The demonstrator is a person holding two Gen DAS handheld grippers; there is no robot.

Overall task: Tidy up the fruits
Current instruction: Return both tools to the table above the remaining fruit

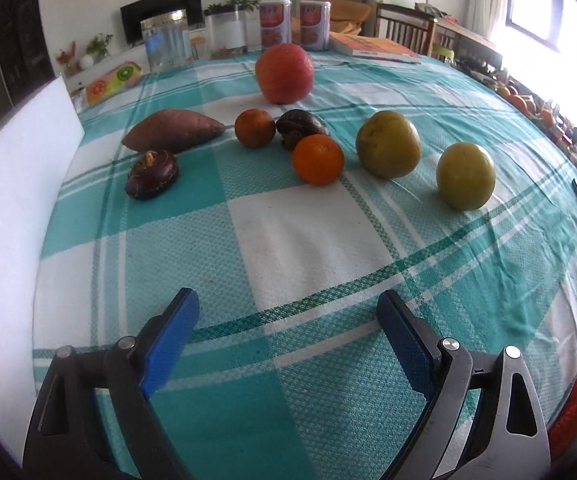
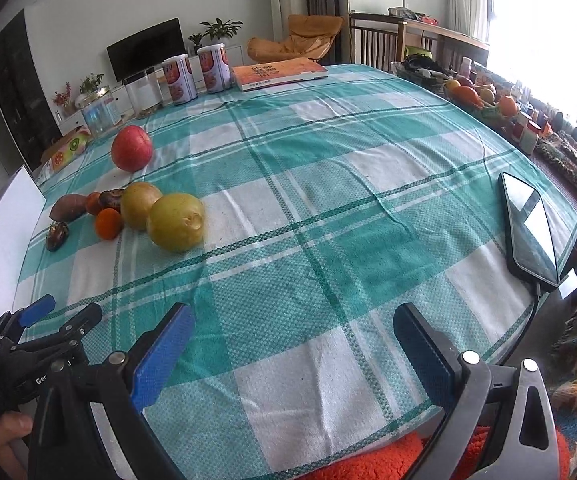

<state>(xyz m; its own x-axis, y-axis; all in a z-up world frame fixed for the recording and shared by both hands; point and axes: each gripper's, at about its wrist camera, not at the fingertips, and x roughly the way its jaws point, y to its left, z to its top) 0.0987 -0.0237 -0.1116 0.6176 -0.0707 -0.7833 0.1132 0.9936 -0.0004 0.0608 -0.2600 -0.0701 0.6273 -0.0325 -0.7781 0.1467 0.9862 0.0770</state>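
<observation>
On the checked tablecloth (image 1: 308, 240) lie a red apple (image 1: 284, 73), a sweet potato (image 1: 173, 129), two oranges (image 1: 254, 128) (image 1: 318, 159), two dark brown fruits (image 1: 151, 174) (image 1: 300, 127) and two yellow-green round fruits (image 1: 387, 144) (image 1: 465, 176). My left gripper (image 1: 288, 316) is open and empty, near the table's front edge, well short of the fruits. My right gripper (image 2: 294, 330) is open and empty, to the right of the fruit group (image 2: 174, 222), which shows at the left of the right wrist view. The left gripper also shows in the right wrist view (image 2: 60, 312).
A white foam board (image 1: 8, 208) stands along the table's left edge. Jars and two tins (image 1: 274, 24) and a book (image 1: 376, 50) stand at the back. A phone (image 2: 530, 228) with a cable lies at the right edge. A fruit basket (image 2: 476, 100) stands beyond it.
</observation>
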